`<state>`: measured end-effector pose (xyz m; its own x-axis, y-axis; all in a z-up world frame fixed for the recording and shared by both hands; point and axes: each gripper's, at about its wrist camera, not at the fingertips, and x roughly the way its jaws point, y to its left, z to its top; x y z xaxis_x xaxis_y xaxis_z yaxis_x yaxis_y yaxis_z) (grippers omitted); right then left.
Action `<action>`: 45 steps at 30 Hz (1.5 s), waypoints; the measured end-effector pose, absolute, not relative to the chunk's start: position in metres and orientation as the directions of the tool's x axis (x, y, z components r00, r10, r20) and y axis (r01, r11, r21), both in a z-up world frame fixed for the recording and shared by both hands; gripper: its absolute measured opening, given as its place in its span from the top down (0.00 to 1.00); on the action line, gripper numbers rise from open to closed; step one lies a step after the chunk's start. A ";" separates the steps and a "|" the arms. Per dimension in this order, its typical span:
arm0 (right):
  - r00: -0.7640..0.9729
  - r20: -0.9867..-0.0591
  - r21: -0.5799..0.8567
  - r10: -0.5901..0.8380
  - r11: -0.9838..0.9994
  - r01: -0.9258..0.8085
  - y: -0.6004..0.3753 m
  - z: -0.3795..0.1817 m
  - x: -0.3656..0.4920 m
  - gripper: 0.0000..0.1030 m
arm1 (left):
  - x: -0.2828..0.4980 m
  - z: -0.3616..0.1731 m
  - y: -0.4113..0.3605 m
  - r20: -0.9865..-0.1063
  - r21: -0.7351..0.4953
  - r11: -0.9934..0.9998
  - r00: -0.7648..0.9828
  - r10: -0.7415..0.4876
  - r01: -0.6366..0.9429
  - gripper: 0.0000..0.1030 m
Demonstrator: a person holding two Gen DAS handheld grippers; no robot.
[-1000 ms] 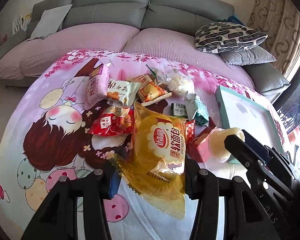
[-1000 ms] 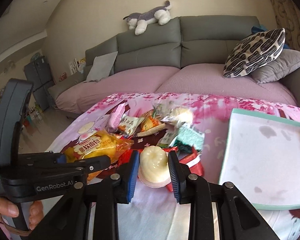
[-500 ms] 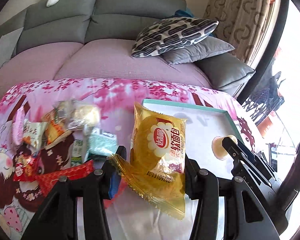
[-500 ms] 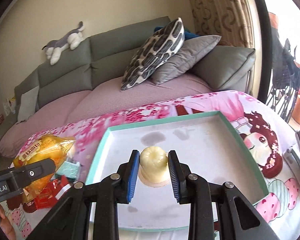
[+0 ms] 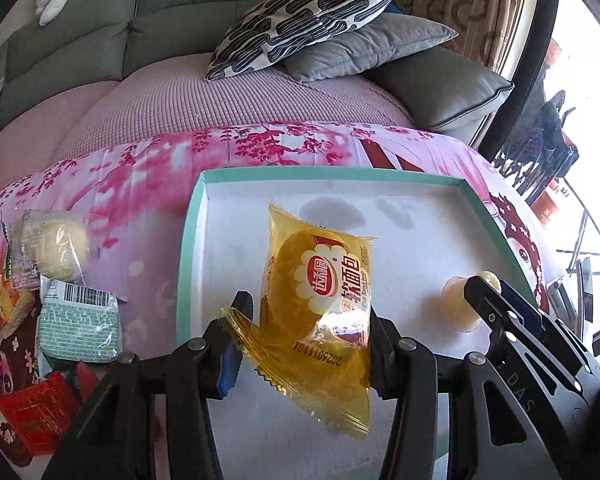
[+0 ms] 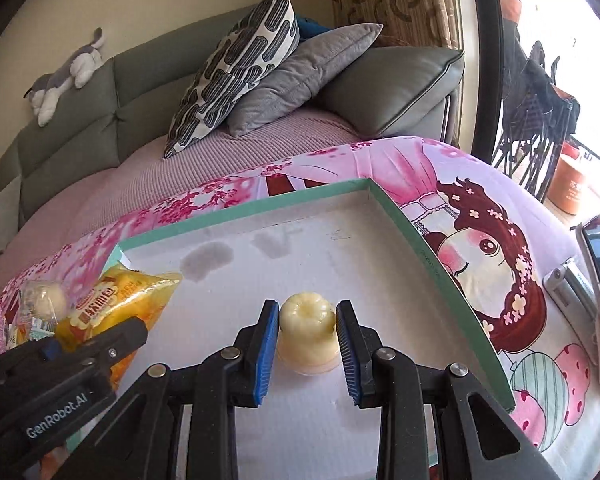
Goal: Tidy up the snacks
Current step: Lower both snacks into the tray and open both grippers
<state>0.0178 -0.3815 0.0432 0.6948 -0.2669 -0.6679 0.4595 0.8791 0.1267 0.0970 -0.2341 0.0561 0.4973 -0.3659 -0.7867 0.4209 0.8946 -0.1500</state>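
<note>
The left gripper [image 5: 306,332] is clamped on a yellow bread packet [image 5: 320,304] above the tray's [image 5: 186,248] near left part. The right gripper [image 6: 307,344] pinches a pale jelly cup [image 6: 306,330] over the tray's near right part. The remaining snack packets [image 5: 80,320] lie on the pink cloth [image 5: 140,184] beyond the tray's left edge.
</note>
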 end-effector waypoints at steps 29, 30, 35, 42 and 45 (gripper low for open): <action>0.661 -0.689 0.064 -0.297 0.884 0.464 -0.373 0.039 0.023 0.06 | 0.098 0.068 -0.193 -0.775 -0.228 0.929 0.523 -0.355 0.292 0.18; 0.663 -0.688 0.064 -0.295 0.885 0.461 -0.372 0.038 0.024 0.04 | 0.098 0.068 -0.190 -0.776 -0.228 0.932 0.526 -0.348 0.281 0.18; 0.672 -0.682 0.072 -0.288 0.888 0.453 -0.366 0.042 0.022 0.01 | 0.096 0.071 -0.166 -0.785 -0.219 0.954 0.544 -0.298 0.206 0.17; 0.702 -0.666 0.064 -0.252 0.918 0.391 -0.338 0.047 0.028 0.00 | 0.094 0.082 -0.116 -0.775 -0.127 0.991 0.619 -0.127 0.043 0.05; 0.711 -0.660 0.052 -0.244 0.929 0.367 -0.324 0.049 0.031 0.00 | 0.093 0.087 -0.094 -0.764 -0.068 0.997 0.645 -0.029 -0.036 0.05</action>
